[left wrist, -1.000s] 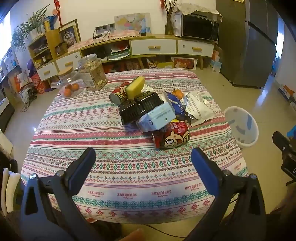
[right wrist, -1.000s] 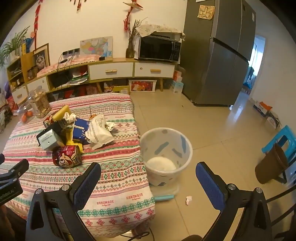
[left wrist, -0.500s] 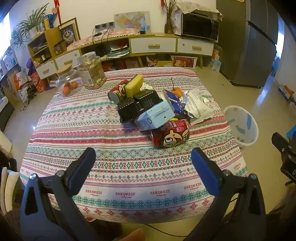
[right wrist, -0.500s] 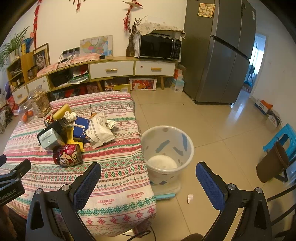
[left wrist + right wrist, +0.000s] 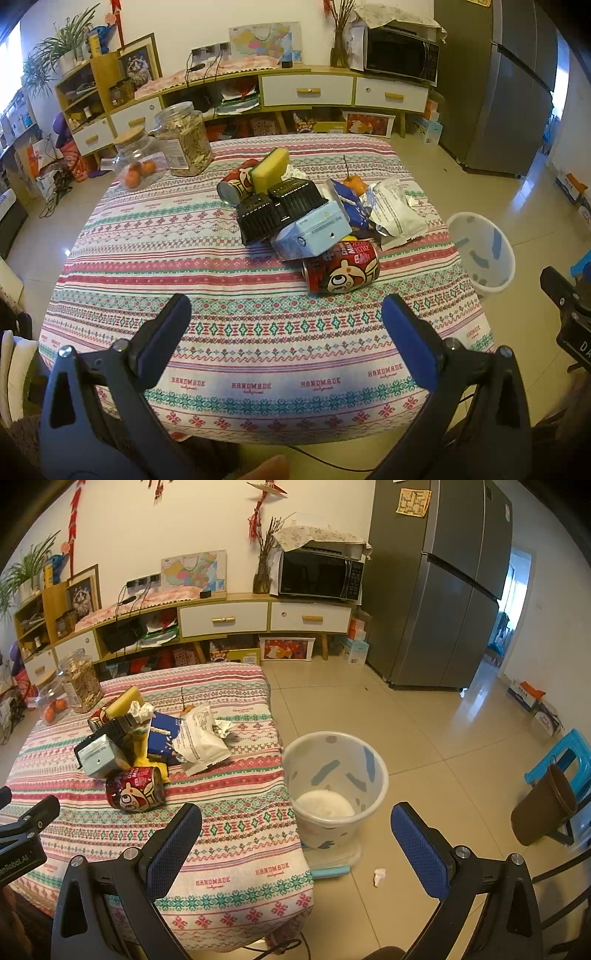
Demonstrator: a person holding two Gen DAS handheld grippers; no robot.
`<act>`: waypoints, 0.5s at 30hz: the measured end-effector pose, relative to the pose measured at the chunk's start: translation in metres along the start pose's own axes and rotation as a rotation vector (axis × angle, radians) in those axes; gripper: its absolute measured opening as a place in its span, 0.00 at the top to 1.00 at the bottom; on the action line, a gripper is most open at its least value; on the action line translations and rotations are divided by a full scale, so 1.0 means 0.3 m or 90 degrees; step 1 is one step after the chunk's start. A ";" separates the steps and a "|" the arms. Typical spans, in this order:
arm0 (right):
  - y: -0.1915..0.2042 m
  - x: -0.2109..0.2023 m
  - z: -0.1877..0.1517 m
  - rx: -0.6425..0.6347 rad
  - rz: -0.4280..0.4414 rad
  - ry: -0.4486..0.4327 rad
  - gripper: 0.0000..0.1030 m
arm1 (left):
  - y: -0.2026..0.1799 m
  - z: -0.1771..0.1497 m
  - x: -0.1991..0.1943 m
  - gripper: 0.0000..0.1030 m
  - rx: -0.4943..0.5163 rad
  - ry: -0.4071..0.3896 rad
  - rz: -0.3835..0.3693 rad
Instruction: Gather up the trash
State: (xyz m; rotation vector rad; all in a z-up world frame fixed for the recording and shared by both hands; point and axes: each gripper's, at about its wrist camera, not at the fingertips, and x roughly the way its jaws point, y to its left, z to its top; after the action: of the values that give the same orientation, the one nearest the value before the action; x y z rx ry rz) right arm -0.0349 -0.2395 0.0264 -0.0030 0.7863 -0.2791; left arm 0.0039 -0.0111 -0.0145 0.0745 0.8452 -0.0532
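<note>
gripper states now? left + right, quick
Left gripper: open, holding nothing, over the near edge of the table.
Right gripper: open, holding nothing, pointed toward the trash bin.

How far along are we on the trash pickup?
Barely started. Done: nothing clearly; the bin beside the table shows only a pale bottom. In hand: nothing; left gripper and right gripper are open and empty. Left: the whole pile, including the red can, silver wrapper and black trays.
</note>
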 end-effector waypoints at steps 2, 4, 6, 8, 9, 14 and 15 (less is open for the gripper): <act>0.000 0.000 0.000 0.000 0.000 0.000 0.00 | 0.000 0.001 0.001 0.01 0.001 0.000 0.000; 0.000 0.000 0.000 -0.001 0.000 -0.001 0.00 | 0.002 0.001 0.002 0.01 0.000 0.001 0.000; -0.001 0.000 -0.001 -0.001 0.000 -0.001 0.00 | 0.004 0.002 0.001 0.01 -0.001 0.002 0.000; -0.001 0.000 -0.001 0.000 0.000 0.000 0.00 | 0.005 0.003 -0.001 0.01 -0.001 0.002 -0.001; -0.001 0.000 -0.001 0.000 0.000 0.000 0.00 | 0.004 0.003 -0.001 0.01 -0.001 0.001 0.000; 0.003 0.001 -0.002 -0.002 0.001 0.001 0.00 | 0.005 0.002 -0.001 0.01 -0.001 0.002 -0.001; 0.004 0.000 -0.001 -0.003 0.001 0.001 0.00 | 0.005 0.002 -0.001 0.01 -0.001 0.002 -0.001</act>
State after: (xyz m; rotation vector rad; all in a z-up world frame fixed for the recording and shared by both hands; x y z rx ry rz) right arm -0.0349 -0.2382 0.0261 -0.0058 0.7879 -0.2759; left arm 0.0043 -0.0097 -0.0138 0.0729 0.8478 -0.0533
